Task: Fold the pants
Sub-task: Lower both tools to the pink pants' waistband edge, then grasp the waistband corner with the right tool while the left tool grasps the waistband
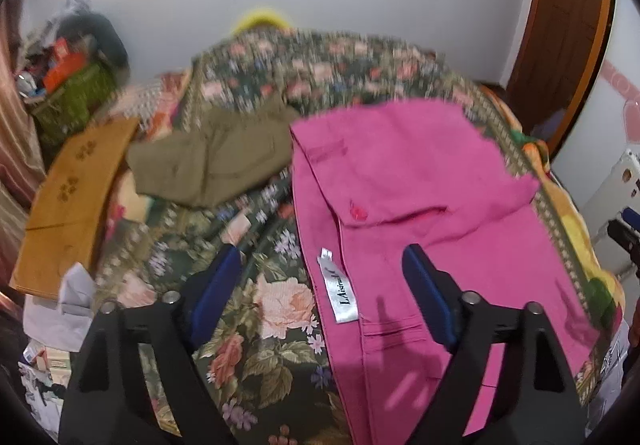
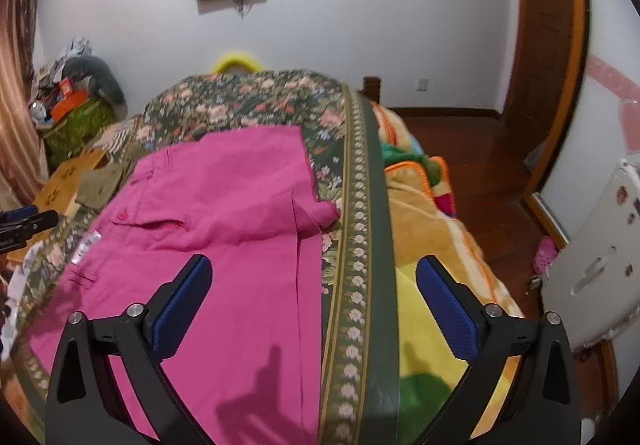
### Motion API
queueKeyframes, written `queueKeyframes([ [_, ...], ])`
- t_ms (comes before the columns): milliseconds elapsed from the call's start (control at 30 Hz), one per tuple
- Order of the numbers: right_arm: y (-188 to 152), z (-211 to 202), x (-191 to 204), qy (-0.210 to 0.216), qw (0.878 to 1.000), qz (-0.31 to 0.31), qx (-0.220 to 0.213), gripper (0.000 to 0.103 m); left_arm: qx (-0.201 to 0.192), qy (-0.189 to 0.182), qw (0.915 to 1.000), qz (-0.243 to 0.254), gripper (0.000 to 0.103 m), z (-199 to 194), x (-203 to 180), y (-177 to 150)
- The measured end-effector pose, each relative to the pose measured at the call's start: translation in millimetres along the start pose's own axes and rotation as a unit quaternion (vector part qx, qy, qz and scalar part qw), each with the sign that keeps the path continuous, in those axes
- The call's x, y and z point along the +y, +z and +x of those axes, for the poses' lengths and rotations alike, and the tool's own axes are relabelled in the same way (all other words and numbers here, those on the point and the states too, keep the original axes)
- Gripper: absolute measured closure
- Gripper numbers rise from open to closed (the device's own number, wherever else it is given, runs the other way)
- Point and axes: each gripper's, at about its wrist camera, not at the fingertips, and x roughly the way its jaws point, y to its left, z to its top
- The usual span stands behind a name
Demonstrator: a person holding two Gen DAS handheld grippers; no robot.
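Pink pants (image 1: 420,205) lie on a floral bedspread (image 1: 248,325), with a white label (image 1: 338,289) at the waistband and the far part folded back over itself. They also show in the right wrist view (image 2: 224,229). My left gripper (image 1: 320,273) is open and empty above the waistband's left edge. My right gripper (image 2: 312,281) is open and empty above the pants' right edge and the bedspread border (image 2: 360,245). The left gripper's tip shows at the left of the right wrist view (image 2: 28,223).
Folded olive pants (image 1: 212,161) lie further back on the bed, beside an orange-brown folded cloth (image 1: 76,197). A green basket of clutter (image 1: 72,97) stands at the far left. A bright blanket (image 2: 432,245) hangs off the right bedside. A wooden door (image 2: 548,45) is at the right.
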Motion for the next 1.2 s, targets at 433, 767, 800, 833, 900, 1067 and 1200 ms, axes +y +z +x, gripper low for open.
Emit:
queueKeyframes([
  [433, 22, 87, 0, 0.064, 0.996, -0.03, 0.055, 0.041, 0.102, -0.086, 0.991, 0.008, 0.063, 76, -18, 11],
  [767, 28, 142, 7, 0.1, 0.988, -0.049, 0.109, 0.078, 0.14, -0.146, 0.9787, -0.033, 0.08, 102, -14, 10],
  [800, 27, 145, 7, 0.102, 0.988, -0.045, 0.112, 0.085, 0.143, -0.132, 0.9805, -0.027, 0.091, 104, -15, 10],
  [833, 27, 146, 6, 0.1, 0.988, -0.043, 0.11, 0.09, 0.141, -0.122, 0.9823, -0.02, 0.093, 103, -16, 10],
  [900, 27, 143, 4, 0.1, 0.989, -0.039, 0.104, 0.095, 0.135, -0.109, 0.9848, -0.008, 0.098, 101, -19, 11],
  [1067, 26, 136, 2, 0.087, 0.991, -0.051, 0.09, 0.098, 0.116, -0.064, 0.9912, 0.007, 0.099, 97, -21, 14],
  [1200, 21, 143, 2, 0.071, 0.99, -0.06, 0.104, 0.099, 0.111, -0.045, 0.9926, 0.023, 0.098, 101, -22, 12],
])
